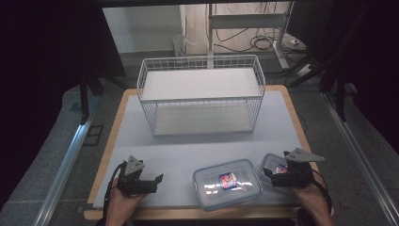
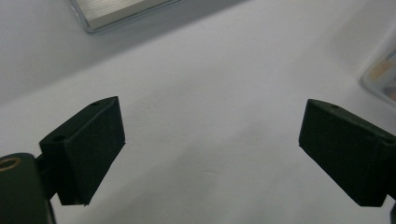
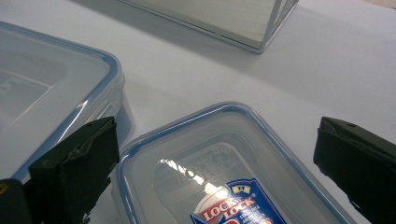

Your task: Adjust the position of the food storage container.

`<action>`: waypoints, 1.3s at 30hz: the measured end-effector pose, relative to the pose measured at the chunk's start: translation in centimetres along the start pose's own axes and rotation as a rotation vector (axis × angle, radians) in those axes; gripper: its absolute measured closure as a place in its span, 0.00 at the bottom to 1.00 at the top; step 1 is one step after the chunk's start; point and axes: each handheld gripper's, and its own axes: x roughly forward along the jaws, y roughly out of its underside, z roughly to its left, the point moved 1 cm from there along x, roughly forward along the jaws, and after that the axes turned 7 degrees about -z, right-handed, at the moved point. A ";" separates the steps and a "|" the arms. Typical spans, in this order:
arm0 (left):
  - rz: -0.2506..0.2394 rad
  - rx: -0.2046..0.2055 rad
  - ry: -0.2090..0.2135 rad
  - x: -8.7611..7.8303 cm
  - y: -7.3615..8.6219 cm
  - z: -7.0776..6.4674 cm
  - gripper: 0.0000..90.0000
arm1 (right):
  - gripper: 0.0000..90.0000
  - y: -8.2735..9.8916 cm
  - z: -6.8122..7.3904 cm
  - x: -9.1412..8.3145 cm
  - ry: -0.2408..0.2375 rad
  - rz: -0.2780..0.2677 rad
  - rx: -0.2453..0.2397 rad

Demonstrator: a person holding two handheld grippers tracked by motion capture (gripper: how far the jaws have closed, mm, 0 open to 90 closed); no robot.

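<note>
Clear lidded containers [image 1: 227, 183]: two; wire basket [image 1: 201, 96]: one.

White surface [image 1: 188, 150] with a pale wooden edge. At its 12 o'clock stands a white wire-mesh rectangular basket [image 1: 201, 94] holding a white board. At 6 o'clock lies a large clear plastic container with a blue-rimmed lid and a red-blue label [image 1: 227, 183]. Just beside it, toward 4 o'clock, a small clear plastic container with a blue-rimmed lid [image 1: 273, 165]. Right hand-held gripper [image 1: 275, 175], black with a grey three-cornered plate, hangs over the small container's near side, jaws spread. Left hand-held gripper [image 1: 157, 181] at 7 o'clock, over bare surface, jaws spread, pointing toward the large container.
</note>
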 end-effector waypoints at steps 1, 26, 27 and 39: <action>-0.002 -0.001 0.002 0.0 0.0 0.0 0.08 | 0.00 0.0 0.0 0.0 -0.002 0.002 -0.001; -0.006 0.054 0.054 -1.0 -0.3 -2.6 0.15 | 0.84 -0.8 2.0 -3.3 -0.125 0.023 0.006; -0.011 0.047 0.058 -1.1 -0.3 -2.7 0.15 | 0.89 -0.6 2.2 -3.5 -0.141 0.026 -0.002; -0.005 0.040 0.206 -1.7 0.6 -5.1 0.42 | 1.00 1.9 4.7 -4.3 -0.261 0.140 -0.041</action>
